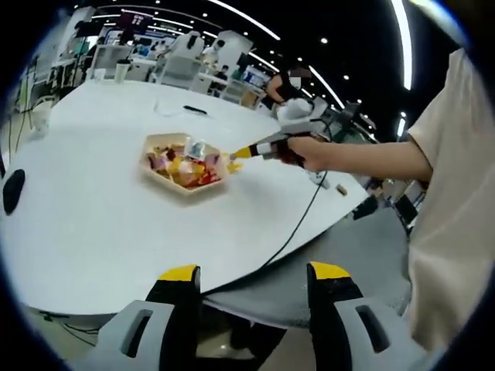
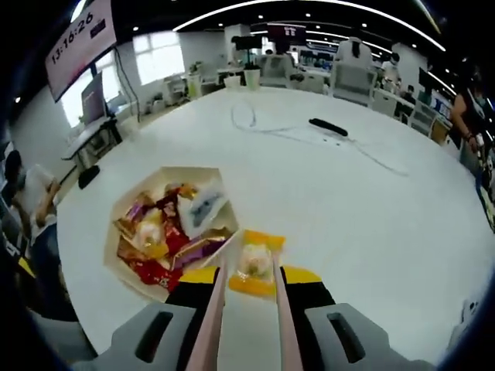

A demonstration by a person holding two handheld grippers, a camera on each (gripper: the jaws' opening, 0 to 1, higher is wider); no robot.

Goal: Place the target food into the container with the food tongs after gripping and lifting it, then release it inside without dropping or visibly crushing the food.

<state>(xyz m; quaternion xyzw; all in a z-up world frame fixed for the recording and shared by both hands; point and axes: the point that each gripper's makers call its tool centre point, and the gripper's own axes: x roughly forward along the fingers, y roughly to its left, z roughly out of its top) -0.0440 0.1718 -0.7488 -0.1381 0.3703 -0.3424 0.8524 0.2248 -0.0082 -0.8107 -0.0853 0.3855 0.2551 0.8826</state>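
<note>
Left gripper view: wide fingers [image 1: 254, 282] over white office table [image 1: 93, 224]; right gripper [image 2: 249, 280] holding tongs [image 2: 246, 309].

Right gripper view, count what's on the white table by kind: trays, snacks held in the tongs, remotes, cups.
Tray of wrapped snacks: 1
Yellow-wrapped snack between the pink tongs: 1
Black remote: 1
Cup at the far edge: 1
Total: 4
The loose snacks heaped inside the tray are too jumbled to count.
</note>
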